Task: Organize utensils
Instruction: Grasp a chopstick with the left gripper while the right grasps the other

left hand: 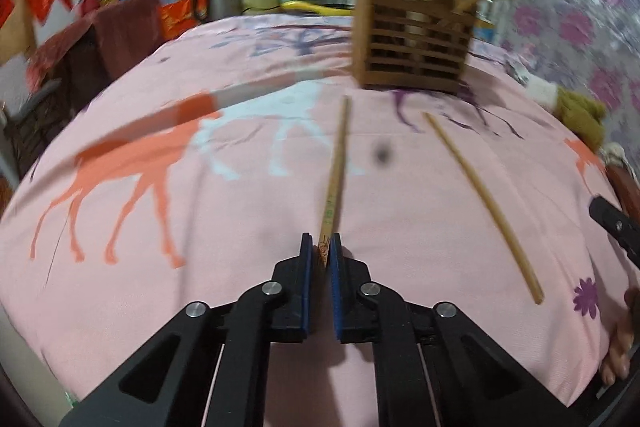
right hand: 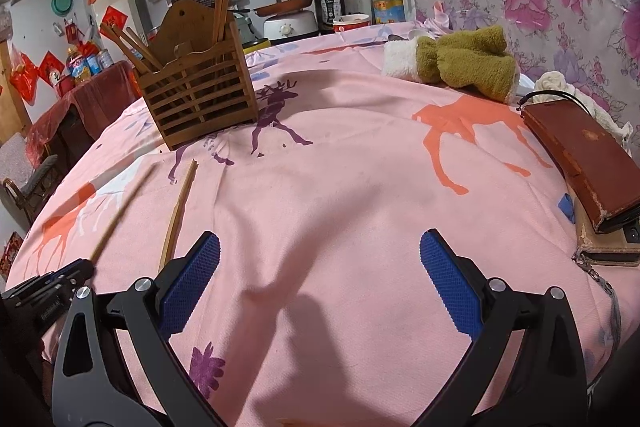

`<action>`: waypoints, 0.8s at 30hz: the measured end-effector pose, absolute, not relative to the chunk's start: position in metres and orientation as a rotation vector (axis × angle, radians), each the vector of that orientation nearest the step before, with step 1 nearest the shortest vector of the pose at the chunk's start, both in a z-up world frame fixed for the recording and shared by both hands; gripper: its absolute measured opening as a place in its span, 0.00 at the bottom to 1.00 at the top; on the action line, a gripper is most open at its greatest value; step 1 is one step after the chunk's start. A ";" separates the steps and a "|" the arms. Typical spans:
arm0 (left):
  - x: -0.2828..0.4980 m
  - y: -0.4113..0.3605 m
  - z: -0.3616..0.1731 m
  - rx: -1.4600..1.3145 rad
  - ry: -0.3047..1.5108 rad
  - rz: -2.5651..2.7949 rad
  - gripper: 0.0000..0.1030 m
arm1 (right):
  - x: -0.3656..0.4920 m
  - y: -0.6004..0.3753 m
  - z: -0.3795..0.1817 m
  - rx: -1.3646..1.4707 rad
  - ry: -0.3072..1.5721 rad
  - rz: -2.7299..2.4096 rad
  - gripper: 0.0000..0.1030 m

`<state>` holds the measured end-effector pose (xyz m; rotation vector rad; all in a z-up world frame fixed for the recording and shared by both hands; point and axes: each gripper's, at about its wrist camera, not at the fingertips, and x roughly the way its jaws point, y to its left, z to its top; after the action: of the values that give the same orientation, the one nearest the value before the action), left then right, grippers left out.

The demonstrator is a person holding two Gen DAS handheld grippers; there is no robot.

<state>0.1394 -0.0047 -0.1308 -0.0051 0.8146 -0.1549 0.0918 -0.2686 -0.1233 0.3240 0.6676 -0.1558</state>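
Note:
My left gripper [left hand: 323, 253] is shut on the near end of a wooden chopstick [left hand: 336, 171] that points away over the pink cloth toward the wooden slatted utensil holder [left hand: 412, 43]. A second chopstick [left hand: 482, 205] lies loose to its right. In the right wrist view the holder [right hand: 198, 87] stands at far left with several chopsticks in it, and both chopsticks lie in front of it: the held one [right hand: 120, 213] and the loose one [right hand: 178, 215]. My right gripper [right hand: 320, 283] is open and empty above the cloth. The left gripper [right hand: 68, 277] shows at its left edge.
The table is covered by a pink deer-print cloth [right hand: 360, 167]. A green and white rolled towel [right hand: 460, 61] lies at the far right. A brown wallet-like case [right hand: 588, 155] lies at the right edge. Kitchen appliances and bottles stand behind the table.

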 end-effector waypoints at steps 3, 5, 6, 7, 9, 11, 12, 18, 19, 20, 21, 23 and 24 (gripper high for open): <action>0.135 0.001 -0.131 -0.008 0.803 -0.163 0.11 | 0.091 -0.268 -0.123 0.323 0.664 -0.151 0.94; 0.133 -0.003 -0.132 0.002 0.787 -0.183 0.33 | 0.091 -0.267 -0.122 0.320 0.658 -0.141 0.94; 0.132 -0.006 -0.132 0.013 0.782 -0.195 0.45 | 0.090 -0.266 -0.121 0.314 0.652 -0.131 0.94; 0.130 -0.011 -0.133 0.034 0.775 -0.194 0.65 | 0.089 -0.264 -0.119 0.306 0.645 -0.116 0.94; 0.129 -0.015 -0.137 0.064 0.765 -0.176 0.77 | 0.086 -0.256 -0.114 0.276 0.628 -0.070 0.94; 0.128 -0.014 -0.137 0.061 0.762 -0.175 0.78 | 0.083 -0.244 -0.110 0.230 0.611 -0.006 0.94; 0.129 -0.012 -0.137 0.050 0.763 -0.179 0.78 | 0.081 -0.238 -0.108 0.204 0.602 0.022 0.94; 0.136 0.009 -0.134 -0.027 0.774 -0.141 0.78 | 0.070 -0.199 -0.103 0.038 0.576 0.197 0.92; 0.137 0.012 -0.134 -0.039 0.774 -0.136 0.78 | 0.069 -0.193 -0.104 0.022 0.580 0.213 0.88; 0.137 0.014 -0.134 -0.048 0.775 -0.136 0.78 | 0.069 -0.186 -0.106 -0.008 0.594 0.241 0.86; 0.137 0.016 -0.133 -0.053 0.775 -0.135 0.78 | 0.070 -0.181 -0.107 -0.026 0.605 0.259 0.82; 0.137 0.013 -0.133 -0.040 0.773 -0.128 0.78 | 0.072 -0.170 -0.111 -0.067 0.631 0.291 0.71; 0.137 0.012 -0.134 -0.031 0.772 -0.125 0.78 | 0.074 -0.165 -0.114 -0.087 0.647 0.306 0.64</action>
<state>0.1365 0.0125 -0.1341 -0.0315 0.7724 -0.1245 0.0736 -0.1646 -0.1137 -0.0869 0.6473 0.3055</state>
